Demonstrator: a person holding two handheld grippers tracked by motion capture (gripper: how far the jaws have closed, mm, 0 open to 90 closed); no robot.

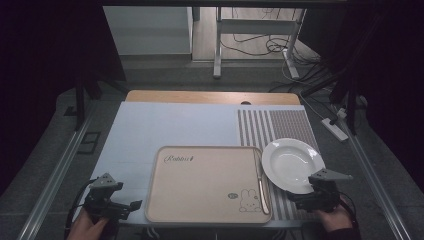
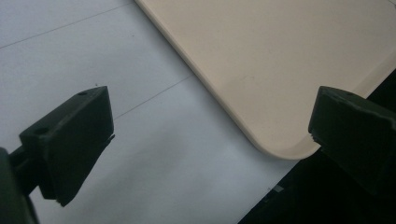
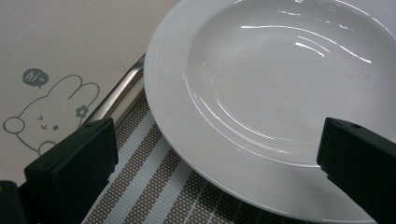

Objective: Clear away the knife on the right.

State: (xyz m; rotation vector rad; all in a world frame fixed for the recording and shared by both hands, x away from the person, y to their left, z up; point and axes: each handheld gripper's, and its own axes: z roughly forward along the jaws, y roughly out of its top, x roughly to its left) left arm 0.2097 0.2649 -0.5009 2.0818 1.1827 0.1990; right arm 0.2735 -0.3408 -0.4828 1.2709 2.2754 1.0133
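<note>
A beige tray (image 1: 207, 182) printed with a rabbit lies at the table's front centre. A white deep plate (image 1: 292, 164) rests on the striped placemat (image 1: 280, 125) right of the tray. A metal utensil (image 1: 260, 180) lies along the tray's right edge. My left gripper (image 1: 131, 206) is open at the front left, its jaws spread on either side of the tray's near left corner (image 2: 280, 144). My right gripper (image 1: 294, 200) is open just in front of the plate (image 3: 280, 84), low over the mat (image 3: 149, 186). Left of the plate in that view are the utensil (image 3: 116, 100) and the rabbit print (image 3: 46, 112).
A pale blue mat (image 1: 170, 125) covers the table's left and middle (image 2: 93, 51). A wooden table edge (image 1: 210, 96) shows at the back. Beyond it are desk legs and cables (image 1: 260, 45) on the floor. A power strip (image 1: 336, 129) lies off the right side.
</note>
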